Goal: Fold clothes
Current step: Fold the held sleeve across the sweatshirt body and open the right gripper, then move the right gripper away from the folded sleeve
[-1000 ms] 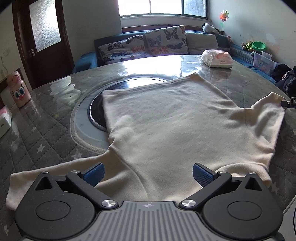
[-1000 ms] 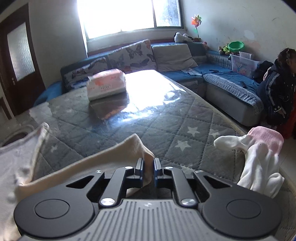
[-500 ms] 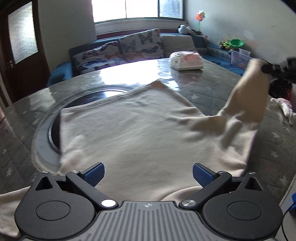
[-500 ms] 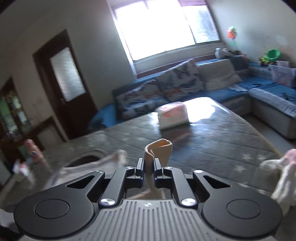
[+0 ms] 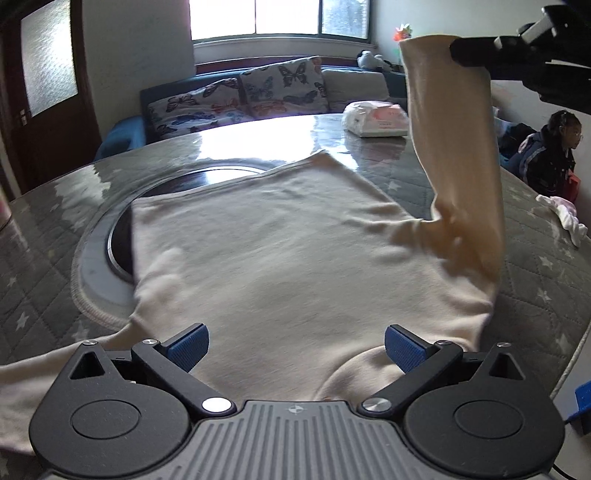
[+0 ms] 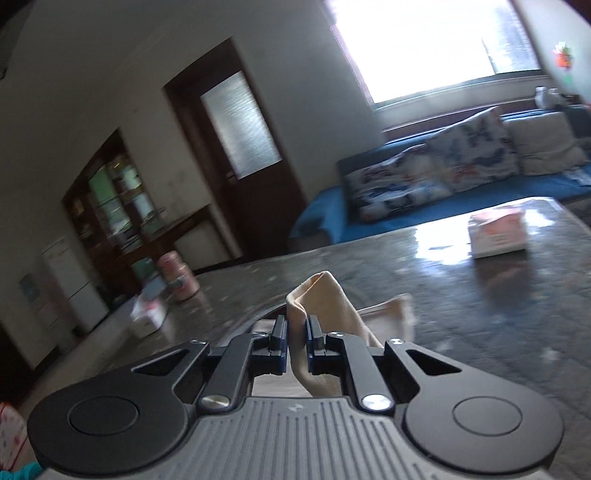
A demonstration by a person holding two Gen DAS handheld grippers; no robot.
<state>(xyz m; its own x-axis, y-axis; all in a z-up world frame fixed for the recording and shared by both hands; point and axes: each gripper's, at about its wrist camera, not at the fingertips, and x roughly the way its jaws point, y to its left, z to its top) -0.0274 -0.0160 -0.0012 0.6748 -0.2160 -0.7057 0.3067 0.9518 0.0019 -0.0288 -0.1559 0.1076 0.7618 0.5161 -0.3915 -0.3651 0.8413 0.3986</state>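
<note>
Across the table (image 5: 229,136) a cream shirt (image 5: 288,258) lies flat; its right sleeve (image 5: 458,147) hangs lifted, pinched by the right tongs (image 6: 296,341), likely to fold it inward. Left tongs (image 5: 295,345) hover wide near the collar.

No text, label, brand or number is legible on anything.

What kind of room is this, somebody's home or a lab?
Most likely a home living room. A blue sofa with butterfly-print cushions sits under the window, a cream shirt lies on a quilted table, and a wooden door leads out.
</note>
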